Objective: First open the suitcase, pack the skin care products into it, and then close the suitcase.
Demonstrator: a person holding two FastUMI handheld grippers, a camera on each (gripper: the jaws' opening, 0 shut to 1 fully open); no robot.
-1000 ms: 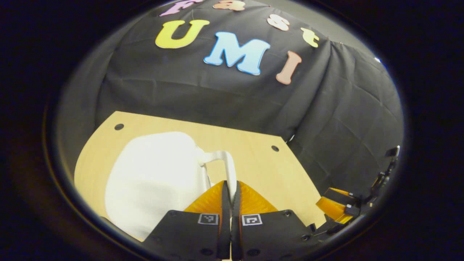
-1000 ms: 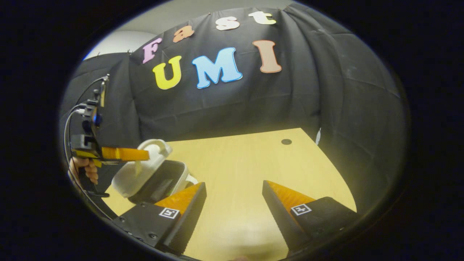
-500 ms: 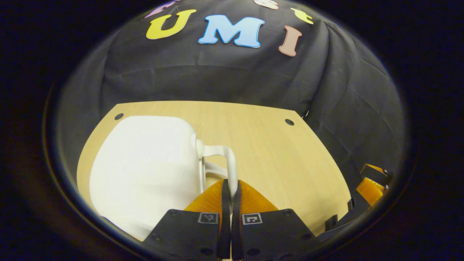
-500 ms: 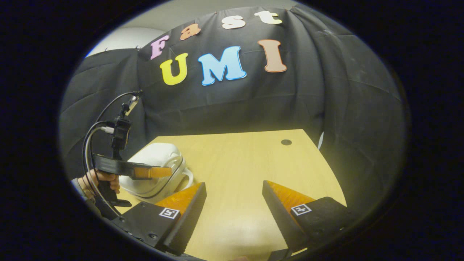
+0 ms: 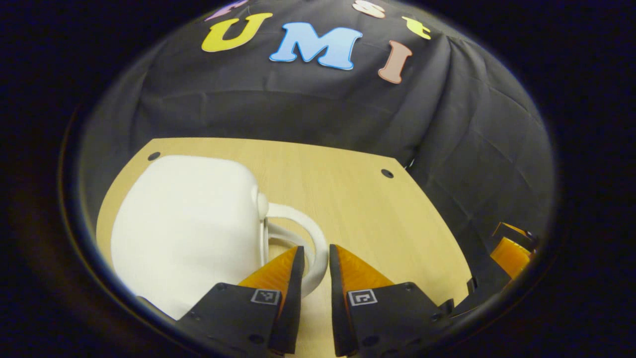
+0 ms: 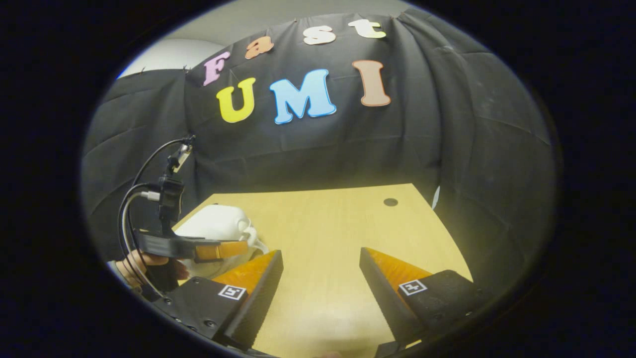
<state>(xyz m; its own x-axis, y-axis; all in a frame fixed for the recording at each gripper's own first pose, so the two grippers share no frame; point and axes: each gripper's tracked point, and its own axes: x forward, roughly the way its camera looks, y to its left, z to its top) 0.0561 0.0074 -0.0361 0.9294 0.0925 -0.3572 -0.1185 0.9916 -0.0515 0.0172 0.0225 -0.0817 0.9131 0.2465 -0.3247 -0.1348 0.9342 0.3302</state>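
Two grippers are at work over a pale wooden table (image 5: 357,199). In the left gripper view, the left gripper (image 5: 313,271) sits at the bottom centre with its fingers parted a little, the white handle (image 5: 303,233) of the suitcase (image 5: 189,228) lying in the gap between them; neither finger seems to press on it, so the grip reads as released. The suitcase, a white hard shell, fills the lower left of that view, resting on the table with its lid down. In the right gripper view it shows small at the lower left (image 6: 218,226), behind the left gripper (image 6: 218,250) and the hand (image 6: 144,261) that holds it.

The right gripper (image 6: 320,278) at the bottom of its own view stands wide apart and empty above bare tabletop.

No skin care products can be made out on the table, and the case looks closed, so the task appears to be at or near its closing step. The next move probably calls for drawing the left gripper back clear of the handle without dragging the case.

Black cloth (image 6: 447,124) walls the booth behind the table, with a strip of light wall (image 6: 164,52) at the upper left of the right gripper view. Small dark holes (image 5: 386,173) mark the tabletop near its far corners.
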